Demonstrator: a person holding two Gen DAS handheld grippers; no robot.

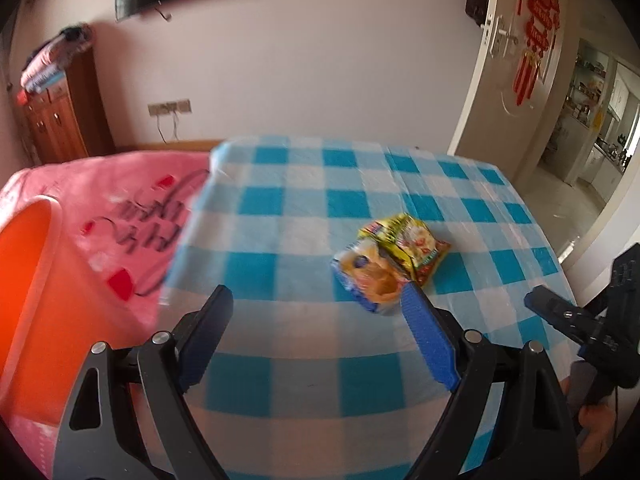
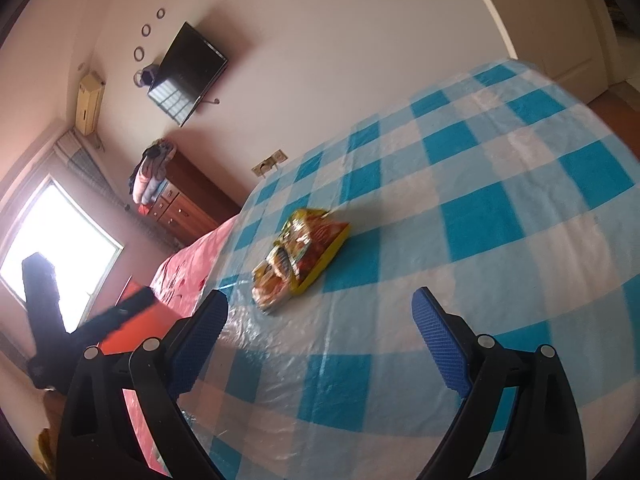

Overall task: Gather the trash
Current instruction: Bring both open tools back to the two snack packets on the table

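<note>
On the checked cloth point(image 1: 280, 248), the crumpled wrappers point(image 1: 390, 264) lie overlapped, so either wide-open, empty left gripper point(image 1: 316, 304) or right gripper point(image 2: 320, 308) might snag one only.

The left tongs point(image 1: 316, 300) tilt downward with jaws wide apart and empty. The right tongs point(image 2: 320, 304) angle down too — jaws spread, gripping nothing — a hand point(image 1: 596, 420) behind them.

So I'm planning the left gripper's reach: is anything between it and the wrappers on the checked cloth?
Nothing visible. Only bare checked cloth lies between the open left gripper and the wrappers, which sit just beyond its right finger.
</note>
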